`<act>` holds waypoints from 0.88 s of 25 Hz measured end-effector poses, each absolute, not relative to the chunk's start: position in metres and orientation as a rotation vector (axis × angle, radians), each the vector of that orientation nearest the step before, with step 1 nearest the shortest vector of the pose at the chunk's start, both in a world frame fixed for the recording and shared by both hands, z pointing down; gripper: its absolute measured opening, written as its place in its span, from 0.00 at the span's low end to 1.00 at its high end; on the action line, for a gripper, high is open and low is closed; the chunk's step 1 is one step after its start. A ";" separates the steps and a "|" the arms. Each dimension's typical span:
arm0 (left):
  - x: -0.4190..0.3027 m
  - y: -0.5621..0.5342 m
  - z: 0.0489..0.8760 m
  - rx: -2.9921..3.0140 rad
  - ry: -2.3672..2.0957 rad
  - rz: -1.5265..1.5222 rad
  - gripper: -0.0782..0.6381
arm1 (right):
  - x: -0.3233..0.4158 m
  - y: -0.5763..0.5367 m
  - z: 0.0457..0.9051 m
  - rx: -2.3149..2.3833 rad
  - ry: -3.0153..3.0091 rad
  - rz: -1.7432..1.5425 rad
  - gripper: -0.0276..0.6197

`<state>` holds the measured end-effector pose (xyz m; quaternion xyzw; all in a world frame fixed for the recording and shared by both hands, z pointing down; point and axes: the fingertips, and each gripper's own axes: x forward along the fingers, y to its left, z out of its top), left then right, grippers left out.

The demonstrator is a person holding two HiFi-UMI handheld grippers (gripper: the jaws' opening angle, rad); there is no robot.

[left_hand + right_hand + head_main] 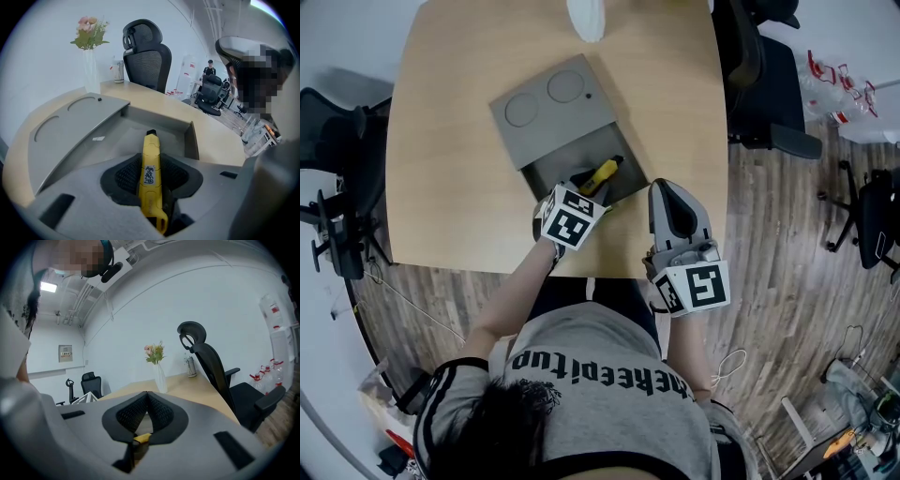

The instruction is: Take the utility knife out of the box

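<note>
Pale wood forms the rounded table [450, 141], which stands on a grey-brown plank floor [787, 234], with black office chairs [759, 66] around it and a white wall behind. A white vase [90, 70] of pink flowers stands at the table's far edge. On the table sits a grey box [539, 112], its lid covering the far half. The yellow utility knife [151, 171] is in the open near half. The left gripper [586, 192] has its dark pads against both sides of the handle. The right gripper [147, 397] hovers by the table's near corner, jaws together on nothing.

From above, the left gripper itself hides the knife's rear end, and the frame cuts off the vase. Whether the knife rests on the box floor cannot be told.
</note>
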<state>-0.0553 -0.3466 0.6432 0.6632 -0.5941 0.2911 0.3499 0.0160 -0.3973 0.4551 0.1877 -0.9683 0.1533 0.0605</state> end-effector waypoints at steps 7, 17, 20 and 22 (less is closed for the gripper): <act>-0.060 -0.344 0.624 1.761 -1.591 0.693 0.30 | 0.016 -0.391 0.452 0.600 -2.929 0.451 0.05; -0.067 -0.340 0.571 1.890 -1.655 0.538 0.30 | 0.012 -0.374 0.445 0.677 -2.929 0.416 0.05; -0.070 -0.333 0.556 1.923 -1.667 0.488 0.29 | 0.008 -0.364 0.443 0.695 -2.928 0.402 0.05; -0.071 -0.329 0.546 1.944 -1.669 0.456 0.29 | 0.007 -0.359 0.442 0.708 -2.924 0.394 0.05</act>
